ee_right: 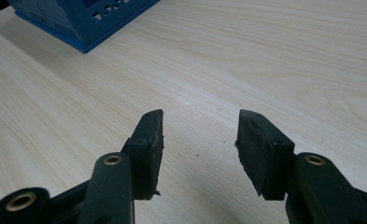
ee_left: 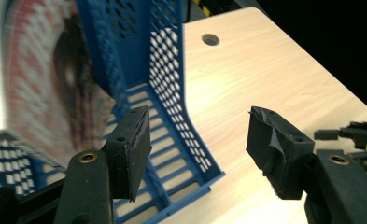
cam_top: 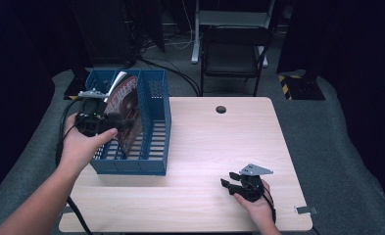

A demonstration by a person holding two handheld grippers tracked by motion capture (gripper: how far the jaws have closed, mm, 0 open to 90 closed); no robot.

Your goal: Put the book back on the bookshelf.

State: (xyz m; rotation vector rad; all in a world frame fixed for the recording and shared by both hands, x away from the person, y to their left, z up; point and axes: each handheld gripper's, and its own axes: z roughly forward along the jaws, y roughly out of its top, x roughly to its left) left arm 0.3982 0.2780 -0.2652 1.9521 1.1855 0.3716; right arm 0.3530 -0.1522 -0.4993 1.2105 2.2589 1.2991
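Looks like a lab or recording room: light wood table (cam_top: 219,147) on grey carpet (cam_top: 327,127), dark curtains around, folding chair (cam_top: 234,51) behind, loose cables (cam_top: 173,36) on floor, hazard-striped stand base (cam_top: 290,84).

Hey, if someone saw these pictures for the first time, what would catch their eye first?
Probably the blue file rack at the table's left, with a reddish magazine standing tilted inside it. The left gripper hovers beside it, jaws open and empty, while the right gripper rests open near the bare wooden table's front edge.
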